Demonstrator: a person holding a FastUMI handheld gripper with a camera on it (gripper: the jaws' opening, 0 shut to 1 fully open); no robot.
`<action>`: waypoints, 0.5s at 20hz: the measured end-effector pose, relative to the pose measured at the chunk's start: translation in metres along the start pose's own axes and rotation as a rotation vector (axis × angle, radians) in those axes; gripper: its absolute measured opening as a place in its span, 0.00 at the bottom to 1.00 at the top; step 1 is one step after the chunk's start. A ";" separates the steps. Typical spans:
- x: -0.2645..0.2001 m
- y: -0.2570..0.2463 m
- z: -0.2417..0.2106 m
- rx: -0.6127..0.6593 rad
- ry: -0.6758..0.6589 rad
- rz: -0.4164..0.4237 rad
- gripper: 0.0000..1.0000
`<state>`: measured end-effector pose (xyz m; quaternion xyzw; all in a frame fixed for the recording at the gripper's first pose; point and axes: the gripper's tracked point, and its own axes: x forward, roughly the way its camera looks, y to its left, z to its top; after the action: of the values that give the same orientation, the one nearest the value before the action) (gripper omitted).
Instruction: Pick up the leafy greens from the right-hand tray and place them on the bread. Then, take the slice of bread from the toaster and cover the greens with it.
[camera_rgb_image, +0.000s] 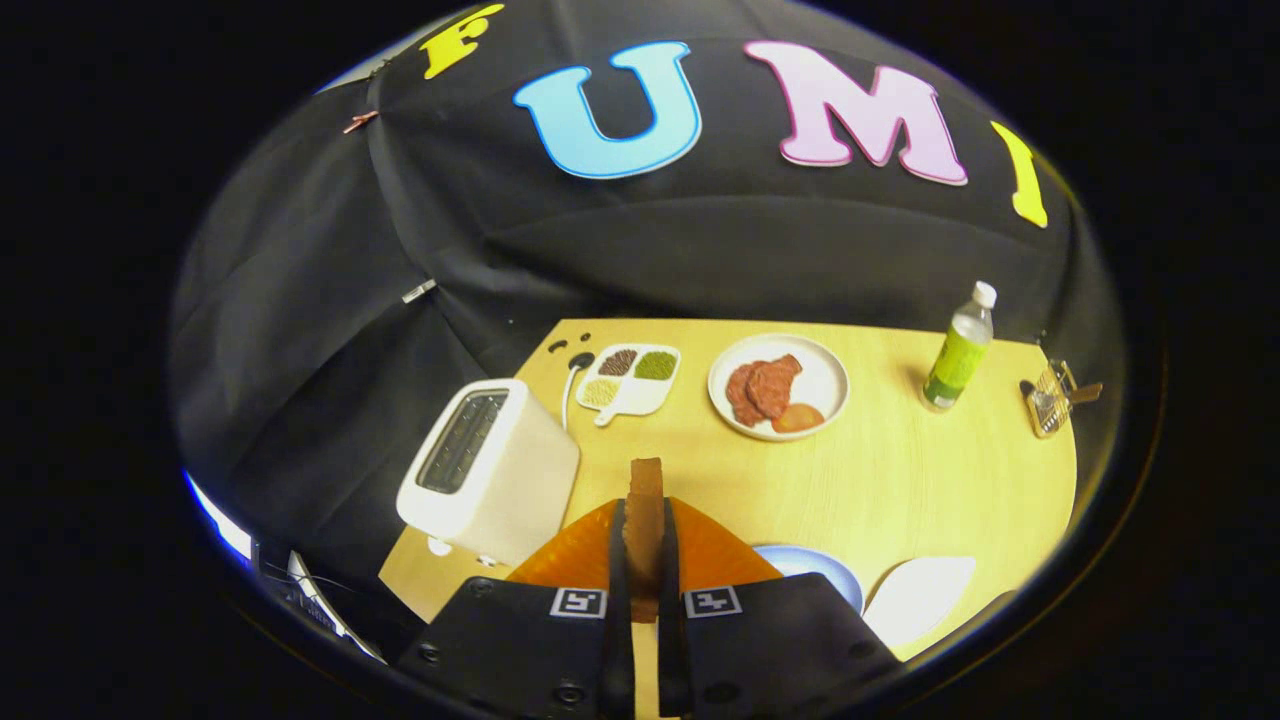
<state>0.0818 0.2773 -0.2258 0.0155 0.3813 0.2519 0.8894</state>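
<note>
1. My fingers (645, 560) are clenched on the slice of bread (646, 510), one pressing each flat face. It stands on edge between them, its top crust poking up past the tips. I judge the greens step finished and the covering step in hand: carry this slice to the base bread and lay it over the greens.

2. Directly beneath and behind the slice is an orange tray (715, 555). Just to its right sit a blue plate (815, 565) and a white leaf-shaped dish (920, 595), both partly hidden by my own housing. I cannot see the greens or the base bread from here, so I must tip forward and find them before lowering.

3. To do it well, I should keep the squeeze steady but light, since bread crushes easily. The slice is vertical now; I need to roll my wrist so it comes down flat, edges lined up with the slice below, and let go only once it rests on the greens.

4. The white toaster (490, 470) stands just to my left on the tabletop (900, 470). I should swing away from it so the slice does not clip its corner.

5. Farther off are a small divided dish of seasonings (630, 380), a white plate of meat slices (780, 385), a green bottle (958, 350) and a small wire rack (1052, 400) at the far right. None lies in my path; I judge them no concern.
</note>
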 end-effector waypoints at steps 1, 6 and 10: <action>0.000 -0.007 -0.009 0.030 0.010 0.007 0.14; 0.002 -0.044 -0.043 0.116 0.015 0.021 0.14; 0.005 -0.070 -0.066 0.143 0.014 0.019 0.14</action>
<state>0.0704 0.2082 -0.2913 0.0807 0.4042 0.2327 0.8809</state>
